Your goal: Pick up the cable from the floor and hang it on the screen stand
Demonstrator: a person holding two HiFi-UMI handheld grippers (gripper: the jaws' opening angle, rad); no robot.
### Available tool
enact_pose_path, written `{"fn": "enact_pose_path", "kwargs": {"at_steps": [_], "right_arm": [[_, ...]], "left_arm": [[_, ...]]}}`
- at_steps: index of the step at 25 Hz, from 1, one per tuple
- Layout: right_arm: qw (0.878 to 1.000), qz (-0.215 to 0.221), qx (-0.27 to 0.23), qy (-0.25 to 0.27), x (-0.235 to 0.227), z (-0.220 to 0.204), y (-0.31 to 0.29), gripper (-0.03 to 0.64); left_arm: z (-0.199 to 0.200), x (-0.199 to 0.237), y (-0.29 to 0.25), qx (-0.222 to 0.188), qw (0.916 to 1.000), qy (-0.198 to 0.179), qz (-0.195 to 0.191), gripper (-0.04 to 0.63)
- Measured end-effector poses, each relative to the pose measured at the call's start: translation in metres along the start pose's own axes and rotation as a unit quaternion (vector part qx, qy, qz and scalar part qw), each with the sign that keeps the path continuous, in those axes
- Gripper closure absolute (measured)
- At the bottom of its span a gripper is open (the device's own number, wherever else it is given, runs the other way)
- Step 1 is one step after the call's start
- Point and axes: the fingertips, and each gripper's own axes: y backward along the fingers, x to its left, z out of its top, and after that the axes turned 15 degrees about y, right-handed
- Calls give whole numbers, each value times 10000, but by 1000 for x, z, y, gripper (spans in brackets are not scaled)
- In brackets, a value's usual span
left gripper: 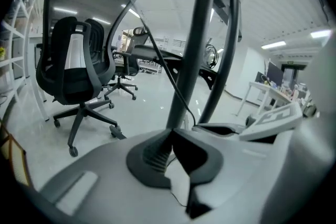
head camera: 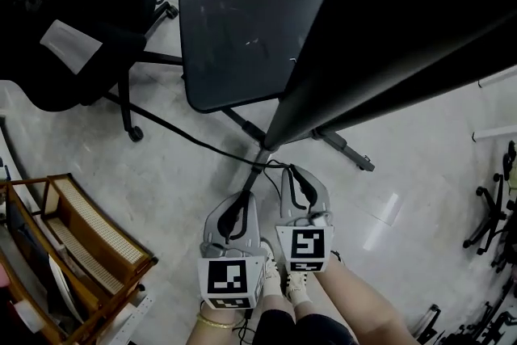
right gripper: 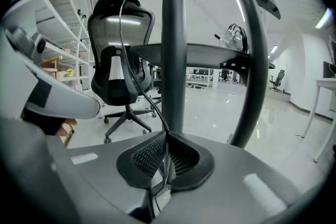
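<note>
The black cable (head camera: 186,133) runs over the floor from under the office chair to the foot of the screen stand (head camera: 234,36), where both grippers are low down. My right gripper (head camera: 297,178) is shut on the cable (right gripper: 137,86), which rises from its jaws (right gripper: 167,136) beside the stand's pole (right gripper: 172,60). My left gripper (head camera: 240,210) is just to the left, its tips (left gripper: 170,135) closed together. A thin strand of cable shows in the gap behind them. The stand's pole (left gripper: 191,60) is right ahead of it.
A black office chair (head camera: 73,20) stands at the left, with its wheeled base near the cable. A wooden rack (head camera: 81,238) is at the lower left. The person's legs and shoes (head camera: 283,279) are below the grippers. More chair bases (head camera: 493,214) stand at the right edge.
</note>
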Motion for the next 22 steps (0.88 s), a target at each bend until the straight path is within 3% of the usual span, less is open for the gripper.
{"fn": "enact_pose_path", "kwargs": {"at_steps": [5, 8, 12, 22], "right_arm": [[9985, 210, -510, -1, -32, 66, 77, 604], [9968, 373, -705, 73, -56, 119, 130, 604], [9956, 614, -696, -129, -85, 191, 190, 604], [9913, 460, -1167, -401, -163, 365, 282, 604]], "left_arm": [[36, -47, 60, -65, 10000, 61, -15, 588], [80, -89, 107, -248, 9997, -57, -41, 588], [136, -139, 154, -150, 9998, -102, -46, 588], [292, -235, 229, -752, 9962, -405, -189, 588]]}}
